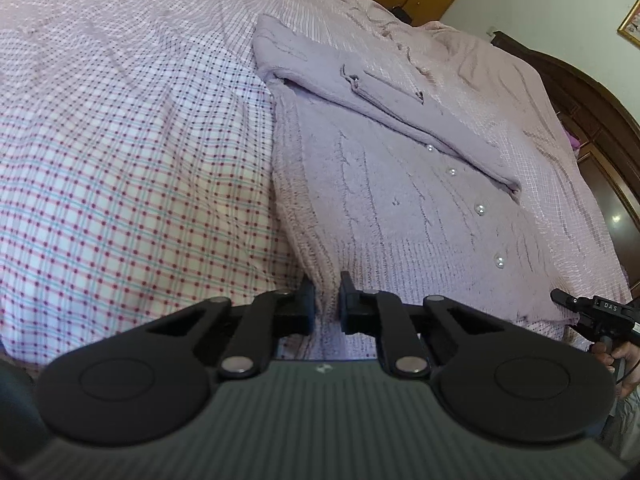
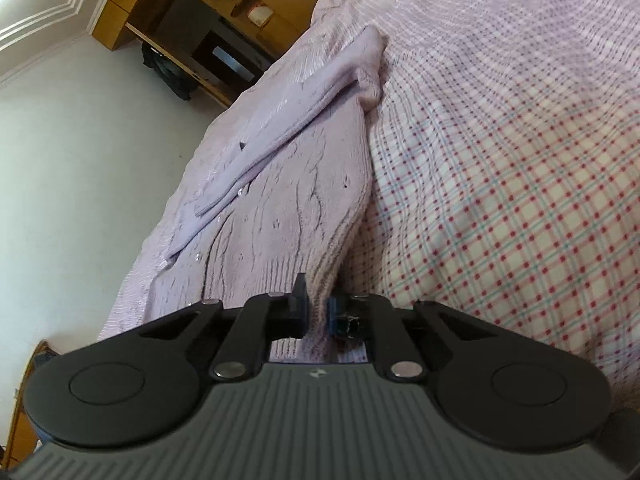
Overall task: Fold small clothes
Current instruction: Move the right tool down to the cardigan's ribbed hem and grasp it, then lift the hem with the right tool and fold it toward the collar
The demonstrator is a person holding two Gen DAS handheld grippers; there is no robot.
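The lilac cardigan [image 1: 384, 208] lies flat on the checked bedspread [image 1: 132, 184], one sleeve [image 1: 392, 108] folded across its pearl-buttoned front. We have the left gripper [image 1: 326, 300] clenched on the ribbed hem at one corner, and the right gripper [image 2: 316, 312] pinching the hem fabric too. A wooden headboard [image 1: 600, 120] stands beyond the bed.

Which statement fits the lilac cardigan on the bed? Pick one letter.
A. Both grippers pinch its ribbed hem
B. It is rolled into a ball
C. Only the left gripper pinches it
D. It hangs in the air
A: the left gripper and the right gripper each have their fingers closed on the ribbed hem of the cardigan, which lies flat on the bed.
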